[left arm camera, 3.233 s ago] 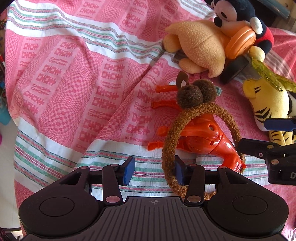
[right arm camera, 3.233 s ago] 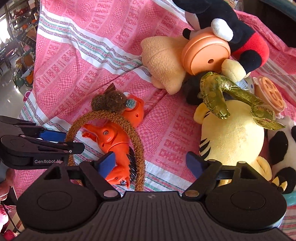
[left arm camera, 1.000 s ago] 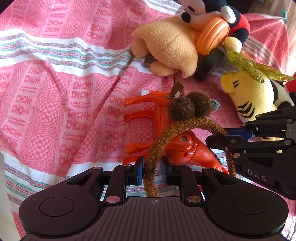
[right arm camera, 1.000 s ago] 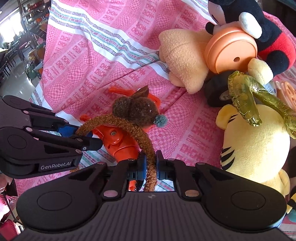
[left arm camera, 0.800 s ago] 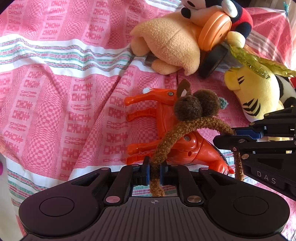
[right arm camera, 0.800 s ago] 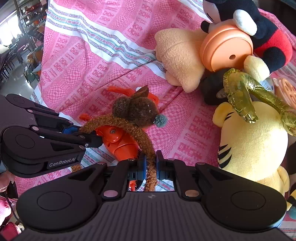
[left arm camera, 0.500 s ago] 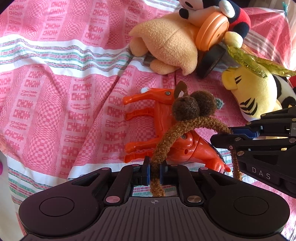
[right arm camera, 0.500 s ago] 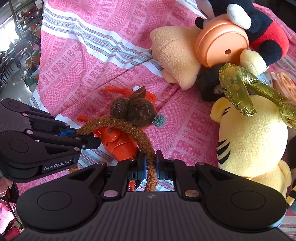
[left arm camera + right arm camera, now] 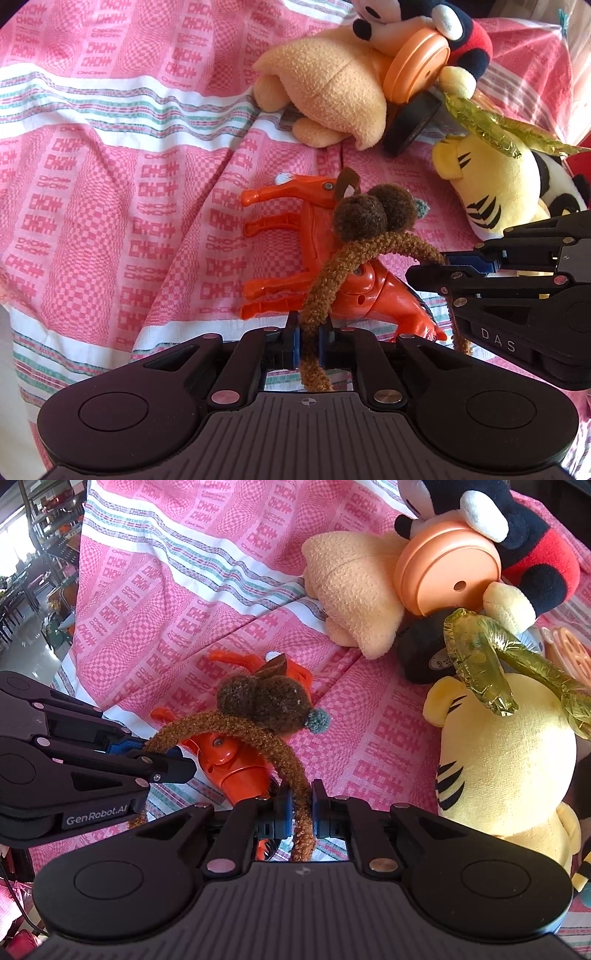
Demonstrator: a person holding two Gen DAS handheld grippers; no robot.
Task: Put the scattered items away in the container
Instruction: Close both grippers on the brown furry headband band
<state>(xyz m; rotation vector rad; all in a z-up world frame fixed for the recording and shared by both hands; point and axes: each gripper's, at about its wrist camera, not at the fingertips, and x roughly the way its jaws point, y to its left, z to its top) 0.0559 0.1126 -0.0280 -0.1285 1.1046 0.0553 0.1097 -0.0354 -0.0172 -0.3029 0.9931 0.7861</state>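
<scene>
A fuzzy brown headband [image 9: 354, 254] [image 9: 255, 731] with two pompom ears arches over an orange plastic toy horse [image 9: 321, 258] [image 9: 236, 768] lying on the pink patterned cloth. My left gripper [image 9: 309, 339] is shut on one end of the band, and my right gripper [image 9: 298, 808] is shut on the other end. Each gripper shows in the other's view: the right gripper [image 9: 443, 267] at the right edge, the left gripper [image 9: 177, 762] at the left edge. No container is in view.
Behind the horse lie a tan plush [image 9: 332, 85], a black-and-red mouse plush [image 9: 454, 33] with an orange disc [image 9: 417, 70], a black tape roll [image 9: 424, 657], a yellow tiger plush [image 9: 506, 760] with gold foil [image 9: 480, 657]. The cloth's edge drops off at the left.
The left gripper's jaws closed fully onto the headband end. The headband stays lifted over the horse; the right gripper kept its grip and neither hand moved much.
</scene>
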